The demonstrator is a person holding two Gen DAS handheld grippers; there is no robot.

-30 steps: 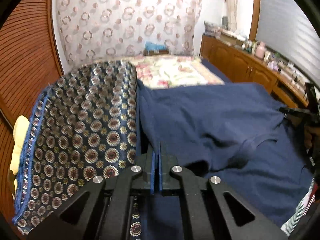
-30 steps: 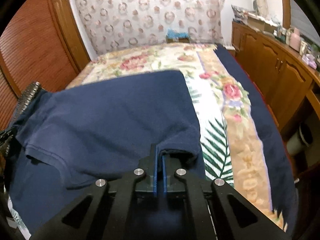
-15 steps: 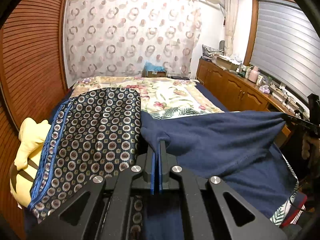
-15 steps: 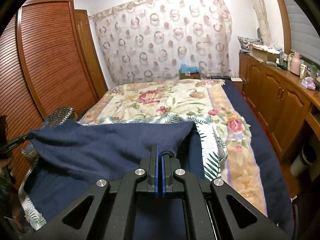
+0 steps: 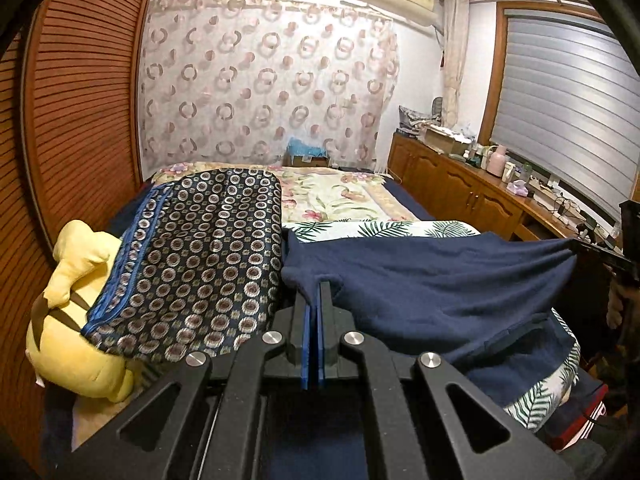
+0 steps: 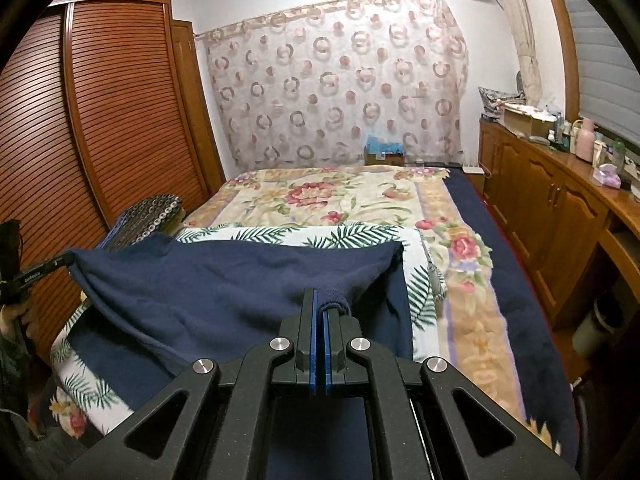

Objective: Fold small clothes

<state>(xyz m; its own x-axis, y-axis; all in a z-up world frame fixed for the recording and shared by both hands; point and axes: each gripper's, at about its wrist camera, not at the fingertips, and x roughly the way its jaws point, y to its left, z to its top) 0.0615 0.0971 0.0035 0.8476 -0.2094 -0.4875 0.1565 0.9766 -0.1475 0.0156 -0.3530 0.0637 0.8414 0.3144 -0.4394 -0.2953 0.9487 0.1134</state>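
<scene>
Navy garment [image 5: 420, 276] hangs taut between both pinching grippers above bed [image 6: 472, 320].

Countertop clutter [image 5: 516, 168] too small.

Two grippers are in play, the left gripper [image 5: 319, 285] at lower centre of its own view and the right gripper [image 6: 320, 292] likewise in its own. One navy garment [image 5: 420, 280] spans the middle of the frame, with one ring-patterned dark cloth [image 5: 200, 256] at centre left and one yellow plush toy [image 5: 76, 320] at lower left. One leaf-print sheet [image 6: 304, 234] and one floral blanket [image 6: 320, 196] lie behind, and one pink bottle [image 6: 586, 139] stands at the right edge.
</scene>
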